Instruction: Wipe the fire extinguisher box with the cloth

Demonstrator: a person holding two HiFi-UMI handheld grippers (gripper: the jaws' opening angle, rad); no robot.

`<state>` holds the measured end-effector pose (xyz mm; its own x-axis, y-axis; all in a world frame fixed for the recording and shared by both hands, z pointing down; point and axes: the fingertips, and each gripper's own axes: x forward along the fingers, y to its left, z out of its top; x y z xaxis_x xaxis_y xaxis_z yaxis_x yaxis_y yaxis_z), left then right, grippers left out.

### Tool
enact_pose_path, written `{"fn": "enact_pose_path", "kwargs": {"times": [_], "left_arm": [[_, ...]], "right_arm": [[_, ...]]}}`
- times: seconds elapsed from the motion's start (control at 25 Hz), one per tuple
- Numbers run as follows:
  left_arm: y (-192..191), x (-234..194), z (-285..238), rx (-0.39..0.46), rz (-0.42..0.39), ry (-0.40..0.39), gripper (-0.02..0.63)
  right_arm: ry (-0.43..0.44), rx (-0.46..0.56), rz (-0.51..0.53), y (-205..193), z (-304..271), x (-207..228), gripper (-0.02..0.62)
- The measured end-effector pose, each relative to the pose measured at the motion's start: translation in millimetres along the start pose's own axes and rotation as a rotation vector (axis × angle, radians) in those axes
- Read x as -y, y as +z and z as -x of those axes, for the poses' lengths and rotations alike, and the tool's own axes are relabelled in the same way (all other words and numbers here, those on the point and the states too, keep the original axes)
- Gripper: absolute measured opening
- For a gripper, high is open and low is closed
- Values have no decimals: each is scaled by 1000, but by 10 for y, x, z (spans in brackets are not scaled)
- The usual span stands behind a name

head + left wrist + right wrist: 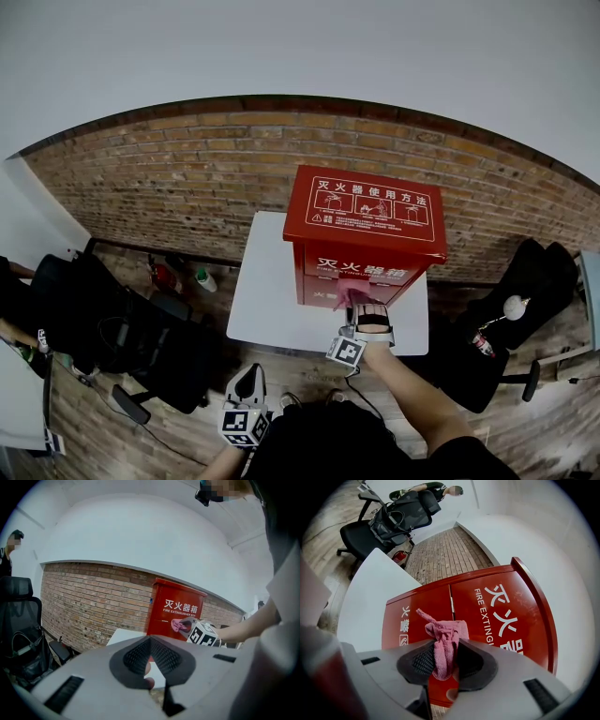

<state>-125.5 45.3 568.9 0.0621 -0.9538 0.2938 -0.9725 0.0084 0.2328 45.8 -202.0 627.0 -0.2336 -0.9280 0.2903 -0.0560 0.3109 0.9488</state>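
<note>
A red fire extinguisher box (364,234) with white lettering stands on a white table (272,300) by a brick wall. My right gripper (361,302) is shut on a bunched pink cloth (443,641), which it holds against the box's front doors (454,606). In the left gripper view the box (176,609) is ahead, with the cloth (179,625) on its front. My left gripper (247,394) hangs low, away from the table, its jaws together with nothing between them (150,656).
Black office chairs (122,337) with bags stand left of the table, another chair (511,309) to the right. Small bottles and a red extinguisher (167,277) lie on the wooden floor by the wall. A person stands at far left.
</note>
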Motion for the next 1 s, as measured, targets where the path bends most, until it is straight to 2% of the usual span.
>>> {"fn": "enact_pose_path", "kwargs": {"times": [0.52,1.0], "left_arm": [[-286,-110,333,-31,40,92,17],[-351,-147,504,-33,39,147,17]], "right_arm": [[9,-3,-18,-4,-62,-204,114],[39,-8,-31,-30,-123,-438,114]]}}
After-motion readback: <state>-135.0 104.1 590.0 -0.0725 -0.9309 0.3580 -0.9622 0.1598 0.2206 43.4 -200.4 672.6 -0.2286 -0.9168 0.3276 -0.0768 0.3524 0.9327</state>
